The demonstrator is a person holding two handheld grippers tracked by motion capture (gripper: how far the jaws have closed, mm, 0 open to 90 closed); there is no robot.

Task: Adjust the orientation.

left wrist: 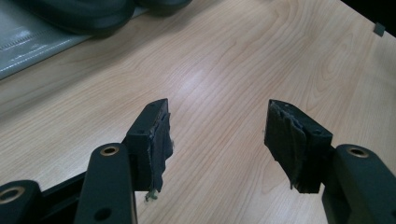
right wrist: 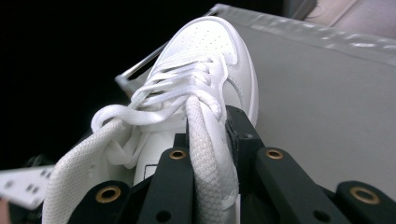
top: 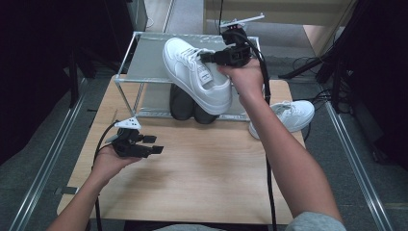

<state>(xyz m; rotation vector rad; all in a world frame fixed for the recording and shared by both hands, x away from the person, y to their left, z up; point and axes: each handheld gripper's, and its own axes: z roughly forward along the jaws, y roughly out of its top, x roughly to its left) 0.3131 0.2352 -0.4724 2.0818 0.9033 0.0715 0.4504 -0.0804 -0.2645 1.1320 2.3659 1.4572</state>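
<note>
My left claw hangs spread and empty just above the wooden surface, near its left front. At centre, a pair of dark shoes sits under the metal rack. My right claw pinches the collar of a white sneaker, held tilted over the rack's top shelf. A second white sneaker lies at the surface's right edge.

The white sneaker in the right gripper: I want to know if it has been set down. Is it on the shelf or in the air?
In the air: the right gripper holds the white sneaker tilted above the shelf.
</note>
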